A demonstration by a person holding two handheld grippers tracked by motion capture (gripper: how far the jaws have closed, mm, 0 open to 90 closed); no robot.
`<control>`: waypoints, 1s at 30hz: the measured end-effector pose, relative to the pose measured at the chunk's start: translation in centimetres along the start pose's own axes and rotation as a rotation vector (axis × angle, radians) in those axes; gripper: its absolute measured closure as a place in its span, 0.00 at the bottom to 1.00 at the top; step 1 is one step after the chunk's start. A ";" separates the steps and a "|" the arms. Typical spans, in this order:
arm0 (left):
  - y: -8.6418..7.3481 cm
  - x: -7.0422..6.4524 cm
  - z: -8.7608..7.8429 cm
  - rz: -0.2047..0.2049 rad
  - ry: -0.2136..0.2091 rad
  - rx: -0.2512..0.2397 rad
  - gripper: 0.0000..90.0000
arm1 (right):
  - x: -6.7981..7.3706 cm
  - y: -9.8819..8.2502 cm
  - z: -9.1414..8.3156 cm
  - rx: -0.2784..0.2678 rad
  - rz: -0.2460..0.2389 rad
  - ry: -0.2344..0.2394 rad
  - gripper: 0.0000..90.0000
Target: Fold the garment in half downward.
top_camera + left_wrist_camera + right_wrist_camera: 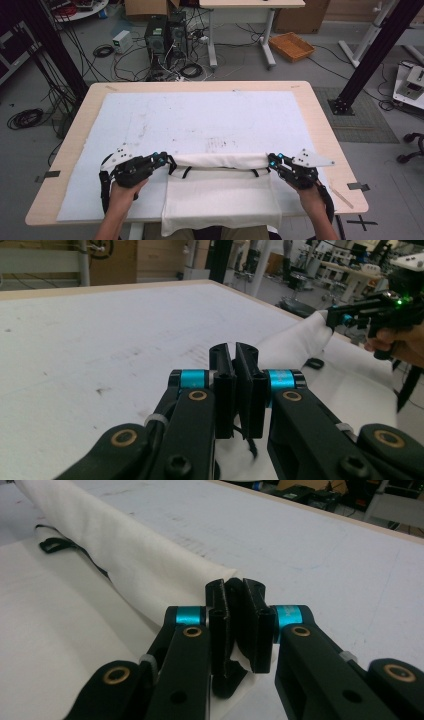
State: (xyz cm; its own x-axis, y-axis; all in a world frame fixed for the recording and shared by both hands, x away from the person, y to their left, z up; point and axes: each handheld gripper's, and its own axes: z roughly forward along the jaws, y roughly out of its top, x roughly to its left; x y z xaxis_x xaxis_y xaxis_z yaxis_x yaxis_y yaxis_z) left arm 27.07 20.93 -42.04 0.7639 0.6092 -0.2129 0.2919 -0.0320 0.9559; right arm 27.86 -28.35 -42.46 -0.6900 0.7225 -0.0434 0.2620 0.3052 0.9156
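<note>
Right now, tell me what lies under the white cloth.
Under the cloth lies the white mat on the table. Black straps peek from beneath the folded edge. Anything else inside the fold is covered.

white cloth (220,200) near edge cut off, corners hidden between fingers

Soft matt white cloth (220,195) on stained white mat (200,115).

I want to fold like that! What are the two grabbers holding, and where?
Both hold the white cloth bag: the left gripper pinches the left end of its folded-over far edge, the right gripper the right end.
</note>
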 end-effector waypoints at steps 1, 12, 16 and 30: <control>-0.2 -0.4 -0.2 0.013 -0.004 0.010 0.96 | 0.4 -0.2 -0.4 0.000 -0.005 0.005 0.92; -2.6 -1.9 -1.7 0.049 -0.062 0.139 0.95 | 2.5 -1.6 -2.4 0.069 -0.069 0.039 0.89; -2.4 -1.1 -2.5 -0.048 -0.049 0.062 0.47 | 2.7 -1.9 -3.3 0.074 -0.037 0.040 0.56; -1.7 2.6 4.3 -0.166 0.131 0.361 0.36 | -0.7 -1.5 2.0 0.266 0.181 -0.056 0.34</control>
State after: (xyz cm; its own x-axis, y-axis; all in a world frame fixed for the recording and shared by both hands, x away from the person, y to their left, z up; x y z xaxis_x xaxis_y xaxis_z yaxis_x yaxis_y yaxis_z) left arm 31.01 19.15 -45.06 0.6167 0.7242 -0.3084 0.6055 -0.1861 0.7738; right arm 29.34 -28.03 -44.58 -0.5797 0.8107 0.0816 0.5490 0.3146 0.7743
